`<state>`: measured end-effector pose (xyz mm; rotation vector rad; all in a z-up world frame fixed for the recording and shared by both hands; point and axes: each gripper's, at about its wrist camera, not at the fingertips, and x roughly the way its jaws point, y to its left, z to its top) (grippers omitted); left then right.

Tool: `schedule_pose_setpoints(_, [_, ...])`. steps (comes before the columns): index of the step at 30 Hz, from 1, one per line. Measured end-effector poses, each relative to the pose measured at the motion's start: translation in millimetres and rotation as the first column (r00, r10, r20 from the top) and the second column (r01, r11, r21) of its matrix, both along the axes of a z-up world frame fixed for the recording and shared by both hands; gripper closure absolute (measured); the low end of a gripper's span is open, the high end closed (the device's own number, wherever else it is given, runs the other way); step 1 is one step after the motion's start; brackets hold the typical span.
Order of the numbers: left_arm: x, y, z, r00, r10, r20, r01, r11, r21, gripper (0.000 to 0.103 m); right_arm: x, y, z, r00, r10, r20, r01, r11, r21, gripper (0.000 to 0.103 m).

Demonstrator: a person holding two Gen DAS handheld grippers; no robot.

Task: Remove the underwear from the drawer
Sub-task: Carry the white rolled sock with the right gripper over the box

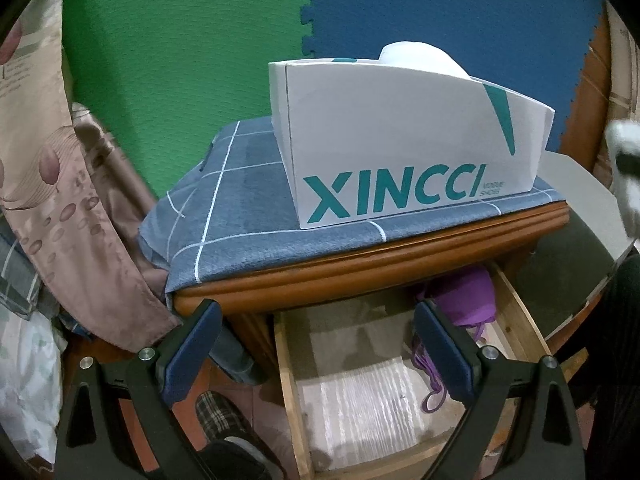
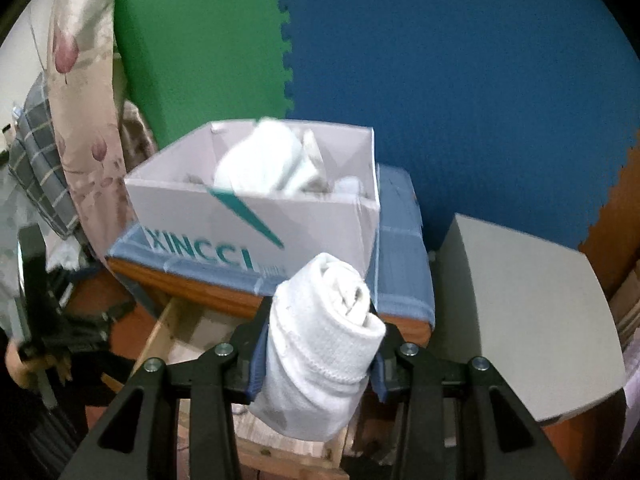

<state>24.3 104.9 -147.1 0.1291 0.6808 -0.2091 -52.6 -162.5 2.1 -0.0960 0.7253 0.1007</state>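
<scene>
— Right gripper [image 2: 318, 354] first: what is between its blue pads?
— They are clamped on a rolled white underwear bundle [image 2: 320, 344], one pad pressing each side. The roll stands tilted, its coiled end uppermost, above the front edge of the open wooden drawer [image 1: 292, 380].
— And the left gripper [image 1: 318, 344]?
— Its jaws stand wide apart with nothing between them, hanging over the drawer's left part. Through the gap the pale lined drawer bottom shows.
— Anything lying in the drawer?
— A purple garment [image 1: 466, 298] bunched in the back right corner, with a thin purple strap trailing forward along the right wall.
— What is above the drawer?
— The wooden cabinet top carries a blue checked cloth [image 1: 224, 208], and on that sits a white XINCCI shoebox [image 2: 256, 220], lid off. More white rolled fabric [image 2: 264, 162] lies inside it.
— Farther out?
— Green foam mat [image 2: 200, 60] and blue foam mat [image 2: 460, 80] panels interlock on the wall behind. A floral curtain [image 1: 48, 152] hangs on the left, and a grey board [image 2: 524, 320] lies to the right of the cabinet.
</scene>
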Motion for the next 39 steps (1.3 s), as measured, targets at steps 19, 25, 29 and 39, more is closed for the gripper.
schedule_pose_setpoints(19, [-2.7, 2.0, 2.3, 1.000, -0.016, -0.004, 0.016, 1.000, -0.019, 0.007, 97.5, 70.7, 95.5, 0.990, 0.112, 0.081, -0.114, 0.993, 0.018, 0.062])
schedule_pose_setpoints(25, [-3.0, 5.9, 0.8, 1.000, -0.011, -0.015, 0.011, 0.999, -0.032, 0.007, 145.4, 114.8, 90.6, 0.986, 0.166, 0.021, -0.166, 0.985, 0.034, 0.062])
schedule_pose_setpoints(29, [-3.9, 10.6, -0.7, 1.000, -0.011, -0.025, 0.010, 0.999, -0.045, 0.007, 177.8, 136.4, 78.2, 0.986, 0.166, -0.028, -0.166, 0.986, 0.031, 0.062])
schedule_pose_setpoints(39, [3.9, 31.2, -2.1, 0.997, 0.024, -0.072, -0.036, 0.985, -0.168, 0.007, 222.0, 154.5, 43.4, 0.981, 0.145, -0.132, -0.135, 0.987, 0.082, 0.062])
